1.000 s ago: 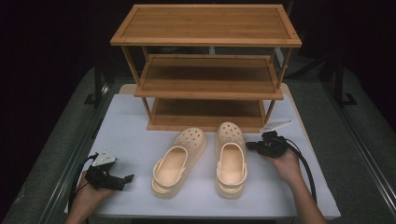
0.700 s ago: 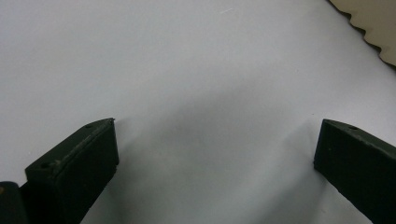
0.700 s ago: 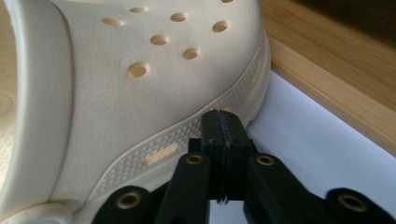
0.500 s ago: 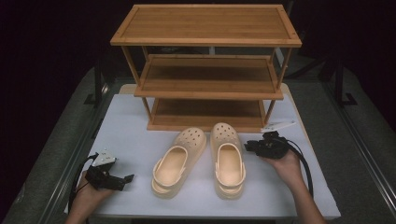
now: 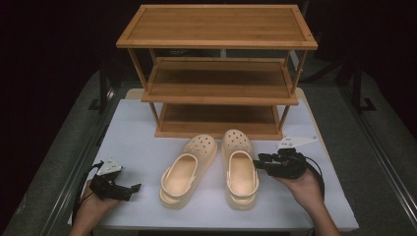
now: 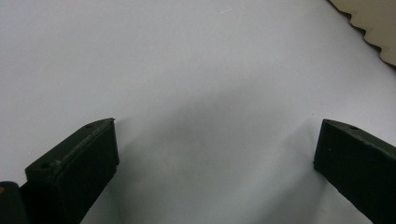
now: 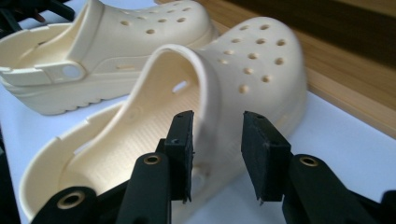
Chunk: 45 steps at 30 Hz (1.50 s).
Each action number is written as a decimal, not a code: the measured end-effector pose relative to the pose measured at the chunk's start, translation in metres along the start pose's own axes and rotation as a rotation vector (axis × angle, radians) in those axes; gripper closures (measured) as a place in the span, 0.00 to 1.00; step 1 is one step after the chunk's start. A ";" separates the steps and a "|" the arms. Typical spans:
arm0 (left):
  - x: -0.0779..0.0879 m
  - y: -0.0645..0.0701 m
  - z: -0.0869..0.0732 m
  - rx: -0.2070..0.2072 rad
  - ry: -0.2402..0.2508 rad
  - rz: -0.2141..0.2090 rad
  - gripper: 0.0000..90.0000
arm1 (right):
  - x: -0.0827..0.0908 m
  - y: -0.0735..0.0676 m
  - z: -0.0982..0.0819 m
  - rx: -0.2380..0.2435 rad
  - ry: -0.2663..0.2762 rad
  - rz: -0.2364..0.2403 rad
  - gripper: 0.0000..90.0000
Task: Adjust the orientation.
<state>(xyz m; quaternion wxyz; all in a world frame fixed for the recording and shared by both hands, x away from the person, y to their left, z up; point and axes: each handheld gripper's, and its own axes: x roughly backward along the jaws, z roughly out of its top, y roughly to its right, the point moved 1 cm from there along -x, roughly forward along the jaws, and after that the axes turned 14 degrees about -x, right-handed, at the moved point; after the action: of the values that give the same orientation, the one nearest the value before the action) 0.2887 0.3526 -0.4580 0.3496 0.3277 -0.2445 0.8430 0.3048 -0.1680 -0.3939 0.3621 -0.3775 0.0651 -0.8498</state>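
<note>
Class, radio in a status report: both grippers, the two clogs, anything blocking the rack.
Left gripper open, idle on the table. Right gripper just opened, jaws off the right clog. Left clog alongside. Rack shelves bare, path unobstructed.

A three-tier wooden shoe rack (image 5: 219, 73) is standing at the far side of the table, its shelves lying bare and its lowest shelf (image 7: 336, 74) showing as a band of pale wood in the right gripper view. A white sheet (image 5: 142, 147) is covering the tabletop and is stretching out under the rack's feet. Dark grey flooring (image 5: 373, 147) is running along both sides of the table, with black stand legs (image 5: 361, 96) resting on it.
</note>
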 end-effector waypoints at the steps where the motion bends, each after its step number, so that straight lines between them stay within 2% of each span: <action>1: 0.000 0.000 0.000 -0.001 -0.001 -0.001 0.00 | -0.003 -0.001 0.000 -0.001 -0.001 0.006 0.69; 4: 0.000 0.000 0.000 0.000 -0.001 0.000 0.00 | -0.011 -0.004 0.002 0.011 -0.012 -0.015 0.68; 8: 0.000 0.000 0.000 0.000 -0.002 -0.002 0.00 | -0.018 -0.007 0.003 0.030 -0.018 -0.043 0.76; 12: 0.000 0.000 0.000 0.001 -0.003 -0.002 0.00 | -0.015 -0.007 0.003 0.037 -0.011 -0.038 0.86; 19: 0.000 0.000 0.000 0.001 -0.003 -0.002 0.00 | -0.013 -0.007 0.003 0.044 0.002 -0.055 0.90; 26: 0.000 0.000 0.000 0.001 -0.003 -0.002 0.00 | -0.003 -0.003 0.002 0.046 0.022 -0.082 0.92; 34: 0.000 0.000 0.000 0.001 -0.003 -0.002 0.00 | 0.014 0.001 -0.010 0.059 0.030 -0.089 0.93; 41: 0.000 0.000 0.000 -0.001 -0.003 -0.001 0.00 | 0.021 0.005 -0.021 0.063 0.040 -0.079 0.91; 45: 0.000 0.000 0.000 -0.002 -0.003 -0.001 0.00 | 0.021 0.006 -0.021 0.047 0.043 -0.062 0.86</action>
<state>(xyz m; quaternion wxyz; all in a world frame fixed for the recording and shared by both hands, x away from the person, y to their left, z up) 0.2889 0.3528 -0.4578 0.3501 0.3288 -0.2455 0.8421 0.2839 -0.1900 -0.3986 0.3430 -0.3522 0.0410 -0.8698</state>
